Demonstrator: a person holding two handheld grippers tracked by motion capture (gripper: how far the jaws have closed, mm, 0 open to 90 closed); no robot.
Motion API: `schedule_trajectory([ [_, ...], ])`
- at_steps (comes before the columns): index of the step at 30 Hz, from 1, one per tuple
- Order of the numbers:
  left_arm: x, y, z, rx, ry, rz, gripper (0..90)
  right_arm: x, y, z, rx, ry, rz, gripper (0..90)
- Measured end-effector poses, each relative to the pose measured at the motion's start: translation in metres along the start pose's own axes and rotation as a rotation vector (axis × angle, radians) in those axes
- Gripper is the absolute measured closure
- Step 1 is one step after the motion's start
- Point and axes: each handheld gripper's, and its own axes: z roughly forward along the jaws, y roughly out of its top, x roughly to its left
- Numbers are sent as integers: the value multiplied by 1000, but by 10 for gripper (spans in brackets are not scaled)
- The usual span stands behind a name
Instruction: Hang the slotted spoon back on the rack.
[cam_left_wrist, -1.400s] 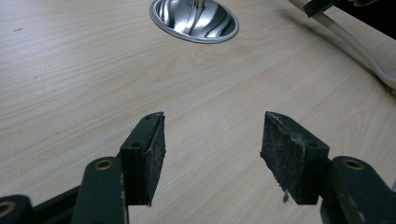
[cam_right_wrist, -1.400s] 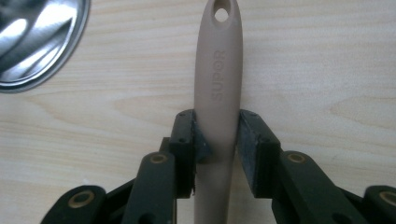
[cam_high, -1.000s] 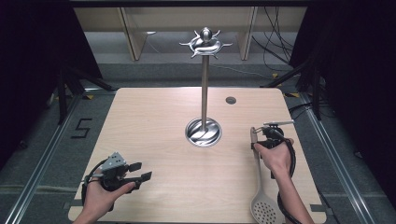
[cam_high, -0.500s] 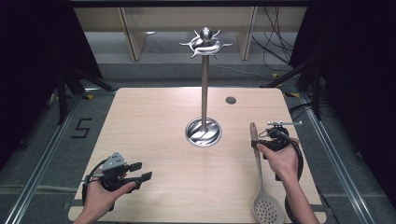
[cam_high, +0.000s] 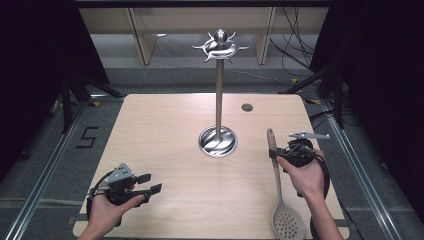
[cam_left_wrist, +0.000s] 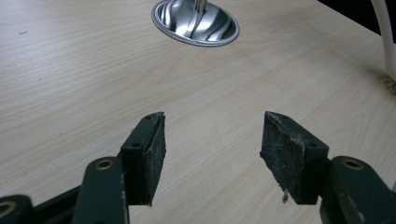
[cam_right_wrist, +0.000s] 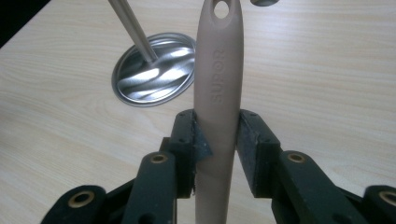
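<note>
Item held: a slotted spoon (cam_high: 280, 185), taupe-brown, with a long handle and a perforated head; the head (cam_high: 288, 223) lay near the table's front edge, at the right.
Handle end: it pointed away from the person, toward the stand's base, and had a hanging hole (cam_right_wrist: 222, 8) at the tip.
Writing on spoon: "SUPOR", embossed along the handle (cam_right_wrist: 219, 77) and read lengthwise in the right gripper view.
Right gripper (cam_high: 274, 155): its jaws were closed on the spoon's handle, one pad on each side, at the upper part of the handle; the person's right hand (cam_high: 306, 176) carried it.
Left gripper (cam_left_wrist: 212, 144): its jaws stood wide apart with nothing between them, only bare wood below; it was held at the front left of the table, well apart from the spoon.
Stand: a polished metal utensil stand (cam_high: 218, 90) with a round dished base (cam_high: 217, 141) at the table's middle and an upright pole topped by a ring of hooks (cam_high: 220, 46).
Table: light wood-grain top (cam_high: 165, 130), with a small dark round inset (cam_high: 247, 107) near the far edge.
Floor marking: the figure "5" (cam_high: 88, 136) in black on the grey floor, left of the table.
Surroundings: cables (cam_high: 295, 35) lay on the floor behind the table.
</note>
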Motion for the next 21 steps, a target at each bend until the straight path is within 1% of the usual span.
schedule_trajectory([
  [1, 0, 0, 0, 0, 0, 0, 393, 0, 0, -2, -3, 0, -7, 693],
  [2, 0, 0, 0, 0, 2, 3, 394, 1, -1, -4, -9, 11, 2, 693],
  [5, 0, 0, 0, 1, 6, 2, 394, 1, -2, -8, -24, 19, -3, 693],
  [6, 0, 0, 0, 1, 7, 0, 394, 1, -2, -10, -41, 21, -8, 693],
  [7, 1, 0, 0, -1, 3, 3, 394, 1, -3, -16, -63, 24, -19, 693],
  [8, 1, 0, 0, -1, 3, 3, 394, 1, -3, -16, -63, 24, -19, 693],
  [9, 1, 0, 0, 1, 6, 4, 394, 1, -4, -21, -99, 29, -25, 693],
  [11, 0, 0, 0, 1, 9, 0, 394, 1, -3, -23, -94, 29, -32, 693],
  [12, 0, 0, 0, 1, 9, 1, 394, 5, -4, -27, -120, 35, -15, 693],
  [14, -1, 0, 1, 7, 15, -5, 394, 5, -4, -32, -145, 31, -40, 693],
  [15, 0, 0, 1, 8, 12, 0, 394, 4, -4, -35, -163, 26, -62, 693],
  [16, 0, 0, 1, 8, 12, 0, 394, 5, -4, -36, -160, 32, -53, 693],
  [17, 0, 0, 1, 2, 10, 1, 394, 4, -4, -39, -153, 22, -71, 693],
  [18, 0, 0, 1, 2, 7, 0, 394, 8, -5, -38, -172, 36, -23, 693],
  [19, 0, 0, 1, 1, 8, 0, 394, 6, -5, -39, -184, 34, -61, 693],
  [20, 0, 0, 1, 1, 8, 0, 394, 6, -5, -40, -190, 32, -71, 693],
  [21, 0, -1, 1, -5, 8, 0, 396, 7, -5, -42, -197, 45, -70, 694],
])
